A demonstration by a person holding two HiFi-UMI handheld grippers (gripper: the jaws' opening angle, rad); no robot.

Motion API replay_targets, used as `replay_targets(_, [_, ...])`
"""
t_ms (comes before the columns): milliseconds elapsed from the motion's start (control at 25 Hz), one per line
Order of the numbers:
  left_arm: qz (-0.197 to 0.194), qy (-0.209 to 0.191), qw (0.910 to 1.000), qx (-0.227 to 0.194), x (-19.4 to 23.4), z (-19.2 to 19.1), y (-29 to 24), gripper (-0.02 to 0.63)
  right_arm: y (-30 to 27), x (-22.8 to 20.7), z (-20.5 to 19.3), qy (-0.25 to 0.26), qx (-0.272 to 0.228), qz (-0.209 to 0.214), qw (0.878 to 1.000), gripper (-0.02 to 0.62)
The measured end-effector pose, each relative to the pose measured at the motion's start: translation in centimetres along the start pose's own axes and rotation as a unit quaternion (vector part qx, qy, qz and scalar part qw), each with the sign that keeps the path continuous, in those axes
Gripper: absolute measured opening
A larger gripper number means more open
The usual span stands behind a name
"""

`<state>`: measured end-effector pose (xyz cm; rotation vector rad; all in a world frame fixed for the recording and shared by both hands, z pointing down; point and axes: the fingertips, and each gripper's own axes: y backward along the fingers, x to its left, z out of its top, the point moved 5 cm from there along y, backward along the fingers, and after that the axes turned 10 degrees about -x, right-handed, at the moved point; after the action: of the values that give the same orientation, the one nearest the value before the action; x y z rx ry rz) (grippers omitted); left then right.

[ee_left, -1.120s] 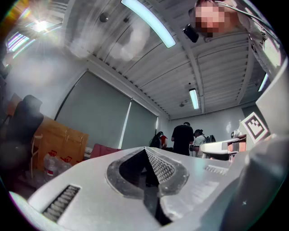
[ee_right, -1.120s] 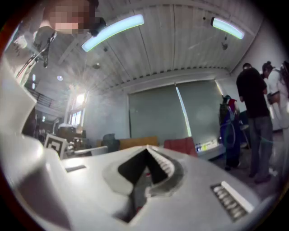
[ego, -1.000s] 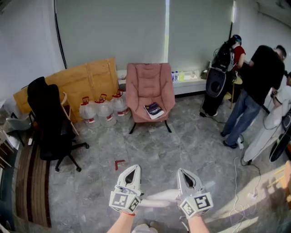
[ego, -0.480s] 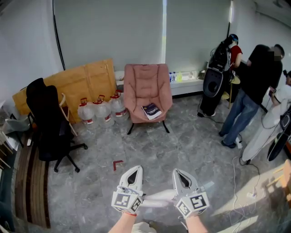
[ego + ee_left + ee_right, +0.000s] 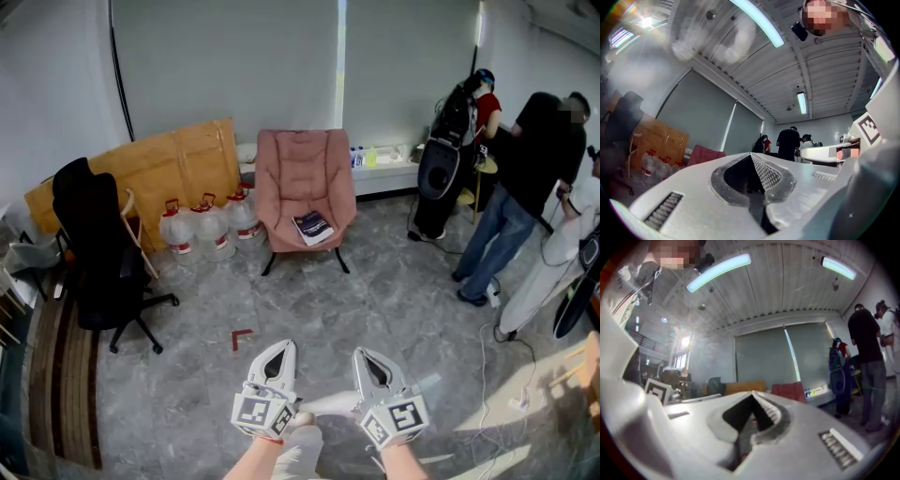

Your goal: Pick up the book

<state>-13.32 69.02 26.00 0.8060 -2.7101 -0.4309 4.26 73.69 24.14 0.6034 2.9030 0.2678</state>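
A dark blue book (image 5: 313, 226) lies tilted on the seat of a pink armchair (image 5: 305, 190) at the far wall. Both grippers are held low in the head view, well short of the chair. My left gripper (image 5: 279, 349) and my right gripper (image 5: 367, 356) are side by side, each shut with nothing between the jaws. In the left gripper view the chair (image 5: 705, 154) shows small beyond the closed tips (image 5: 751, 154). The right gripper view shows the chair (image 5: 787, 390) past its closed tips (image 5: 752, 393).
A black office chair (image 5: 94, 253) stands at the left, with cardboard sheets (image 5: 155, 169) and several water jugs (image 5: 211, 225) beside the armchair. People (image 5: 525, 178) stand at the right near a low shelf (image 5: 389, 169). A red corner mark (image 5: 241, 337) is on the grey floor.
The two grippers have drawn a little closer together in the head view. The room has shifted slightly in frame. The book has not moved.
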Motion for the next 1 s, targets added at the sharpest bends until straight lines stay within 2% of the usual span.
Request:
replay_targets(200, [-0.008,-0.003,1.0000,0.003,0.8,-1.3,-2.1,0.009,-1.8,-1.0,-0.5,0.016,0.002,0.006,1.000,0.011])
replay_targets(560, [-0.004,0.001,1.0000,0.006,4.2,-3.7,-8.4,0.009,-7.9,-5.3,-1.6,0.008,0.009,0.001,1.000,0.011])
replay_targets(1000, [-0.008,-0.001,1.0000,0.005,8.7,-5.6,-15.1,0.009,-15.1,-8.6,-3.1,0.006,0.011,-0.001,1.000,0.012])
